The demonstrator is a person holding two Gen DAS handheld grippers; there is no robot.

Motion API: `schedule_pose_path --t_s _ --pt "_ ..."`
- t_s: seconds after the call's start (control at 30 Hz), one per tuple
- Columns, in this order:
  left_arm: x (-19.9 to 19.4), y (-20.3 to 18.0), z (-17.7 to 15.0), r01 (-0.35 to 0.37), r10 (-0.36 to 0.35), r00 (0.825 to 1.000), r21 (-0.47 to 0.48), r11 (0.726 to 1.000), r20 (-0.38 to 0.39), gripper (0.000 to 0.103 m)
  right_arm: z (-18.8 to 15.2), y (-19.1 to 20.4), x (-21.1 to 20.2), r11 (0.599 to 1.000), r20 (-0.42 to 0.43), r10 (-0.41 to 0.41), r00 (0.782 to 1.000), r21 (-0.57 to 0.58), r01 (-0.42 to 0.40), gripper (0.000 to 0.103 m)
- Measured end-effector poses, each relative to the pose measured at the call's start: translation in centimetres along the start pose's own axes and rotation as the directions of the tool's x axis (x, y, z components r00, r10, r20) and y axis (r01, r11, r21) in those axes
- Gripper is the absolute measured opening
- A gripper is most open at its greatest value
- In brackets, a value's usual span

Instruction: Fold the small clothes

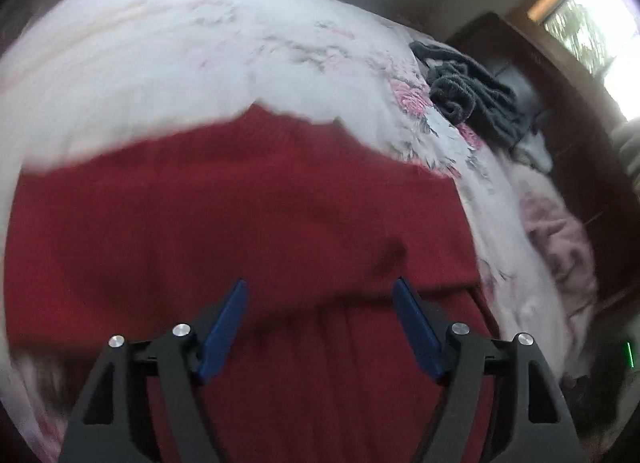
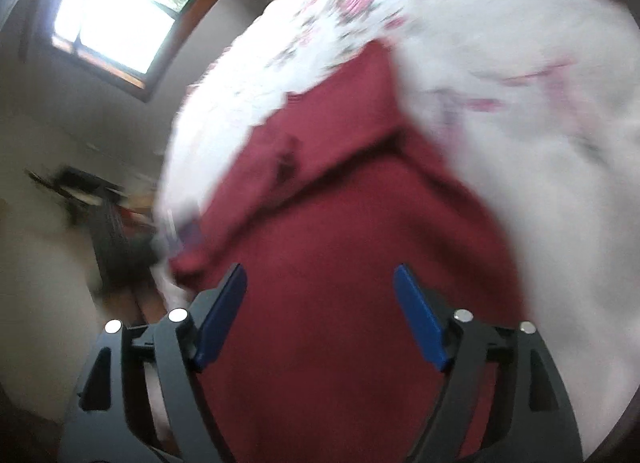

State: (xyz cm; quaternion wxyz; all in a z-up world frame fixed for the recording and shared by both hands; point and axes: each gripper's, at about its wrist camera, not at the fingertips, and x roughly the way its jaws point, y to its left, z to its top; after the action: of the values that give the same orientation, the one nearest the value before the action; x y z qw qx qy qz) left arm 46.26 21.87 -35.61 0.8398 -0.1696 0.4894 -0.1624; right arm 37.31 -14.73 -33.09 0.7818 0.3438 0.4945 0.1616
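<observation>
The left gripper (image 1: 320, 289) hangs with its jaws spread wide and nothing between the blue pads (image 1: 416, 327), right over the red knit garment (image 1: 224, 223). The right gripper (image 2: 320, 277) is likewise spread and empty above the same red knit garment (image 2: 352, 247), with the pads (image 2: 220, 319) clear of the cloth as far as the blurred view allows.

The garment lies on a white floral bedspread (image 1: 168, 63), partly folded: a doubled layer crosses it, its edge showing as a shadowed line in the right wrist view. It looks like soft, light ribbed knit, limp and stretchy, not slippery and not fragile, so it will likely sag and drag when lifted by one point. The better hold is probably a pinch through both layers at the near edge or corners, one gripper at each side.

Farther off, a dark crumpled garment (image 1: 472, 95) and a pale pink one (image 1: 560, 235) lie near the bed's edge.
</observation>
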Motion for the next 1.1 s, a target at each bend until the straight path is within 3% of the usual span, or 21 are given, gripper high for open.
schedule_pose_path --t_s 0.07,0.17,0.2,0.37,0.47,0.57,0.6,0.63,0.8,0.9,1.0,1.1 --pt "-1.9 1.5 -3.8 0.021 -0.022 1.000 -0.056 0.998 -0.014 0.075 4.0 0.4 4.1 0.994 -0.074 0.093 0.993 0.072 -0.088 0.077" --pt "-3.8 3.0 -9.2 0.042 -0.049 0.998 -0.127 0.991 -0.047 0.075 8.8 0.7 11.1 0.974 -0.192 0.171 0.966 0.178 -0.137 0.069" --pt "-4.1 3.3 -10.6 0.049 -0.057 0.997 -0.151 0.987 -0.052 0.075 10.0 0.8 13.1 0.971 -0.220 0.168 0.961 0.205 -0.123 0.064" --pt "-4.9 5.2 -16.7 0.084 -0.106 0.992 -0.269 0.960 -0.070 0.075 12.5 1.7 17.8 0.980 -0.295 0.087 0.952 0.198 -0.028 0.063" --pt "-4.7 6.2 -17.7 0.121 -0.141 0.989 -0.313 0.942 -0.043 0.075 12.7 2.6 19.0 0.983 -0.330 0.066 0.942 0.186 -0.003 0.062" --pt "-4.2 6.6 -17.7 0.133 -0.155 0.987 -0.337 0.932 -0.040 0.075 13.3 3.3 19.9 0.986 -0.363 0.030 0.931 0.166 0.033 0.034" --pt "-4.1 6.6 -17.7 0.129 -0.152 0.987 -0.337 0.933 -0.044 0.075 13.5 3.8 20.3 0.988 -0.374 0.016 0.927 0.151 0.044 0.017" --pt "-4.0 6.5 -17.7 0.125 -0.149 0.988 -0.333 0.934 -0.047 0.076 14.0 4.9 20.1 0.993 -0.370 -0.019 0.929 0.105 0.062 0.006" --pt "-3.8 6.6 -18.0 0.126 -0.150 0.987 -0.324 0.938 -0.052 0.076 16.1 10.2 16.5 1.000 -0.295 -0.007 0.955 -0.007 0.006 0.005" --pt "-3.6 6.7 -18.0 0.130 -0.156 0.986 -0.334 0.933 -0.053 0.076 17.9 13.0 11.7 0.997 -0.197 0.015 0.980 -0.067 -0.029 0.005" --pt "-3.4 6.7 -17.9 0.132 -0.160 0.986 -0.342 0.931 -0.055 0.076 18.9 13.6 8.0 0.994 -0.115 0.005 0.993 -0.109 -0.018 0.005" --pt "-3.4 6.8 -17.9 0.134 -0.162 0.985 -0.346 0.929 -0.053 0.076 19.5 11.8 4.8 0.994 -0.044 -0.015 0.999 -0.106 0.010 0.005"
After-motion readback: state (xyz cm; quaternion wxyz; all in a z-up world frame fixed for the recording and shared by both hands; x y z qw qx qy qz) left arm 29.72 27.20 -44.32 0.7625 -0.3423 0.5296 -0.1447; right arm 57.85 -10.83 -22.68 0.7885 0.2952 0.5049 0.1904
